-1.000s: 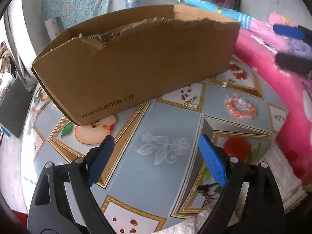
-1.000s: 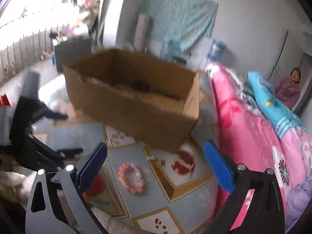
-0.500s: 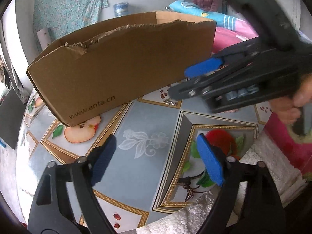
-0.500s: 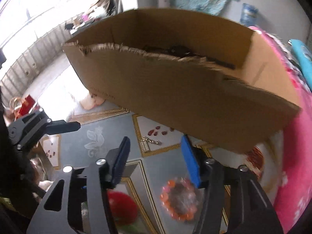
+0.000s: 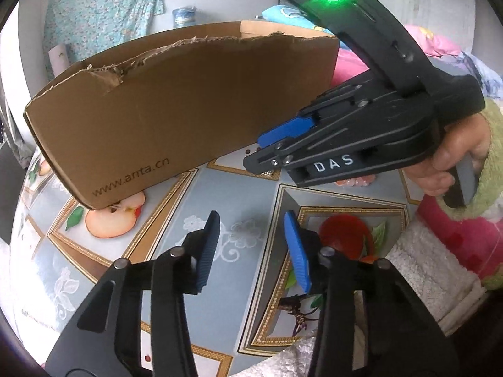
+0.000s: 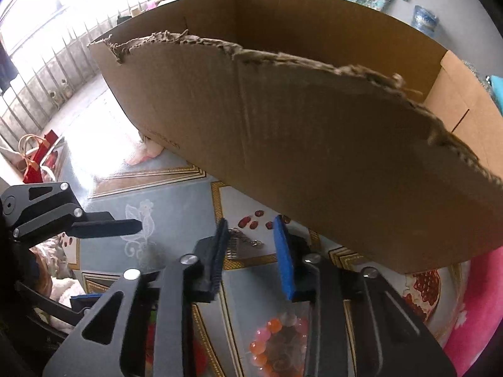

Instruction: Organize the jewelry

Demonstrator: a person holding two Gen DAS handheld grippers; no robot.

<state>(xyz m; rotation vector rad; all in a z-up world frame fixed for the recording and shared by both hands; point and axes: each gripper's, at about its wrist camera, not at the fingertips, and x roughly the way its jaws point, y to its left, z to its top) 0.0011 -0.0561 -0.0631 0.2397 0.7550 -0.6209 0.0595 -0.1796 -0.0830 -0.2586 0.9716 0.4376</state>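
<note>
Small silver metal chain [image 6: 243, 241] lies on patterned tabletop [image 6: 176, 201], 6 o'clock of torn brown cardboard box [image 6: 314, 144]. Right gripper [image 6: 250, 251] straddles it, jaws just narrowing, pads not yet pressing. Left gripper [image 5: 248, 251] half-closed, empty. Chain likely light, limp, slippery; pinch bunched middle.

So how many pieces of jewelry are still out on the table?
2: a silver chain between the right gripper fingers, near the cardboard box, and an orange bead bracelet below that gripper. The box may hide more.
</note>
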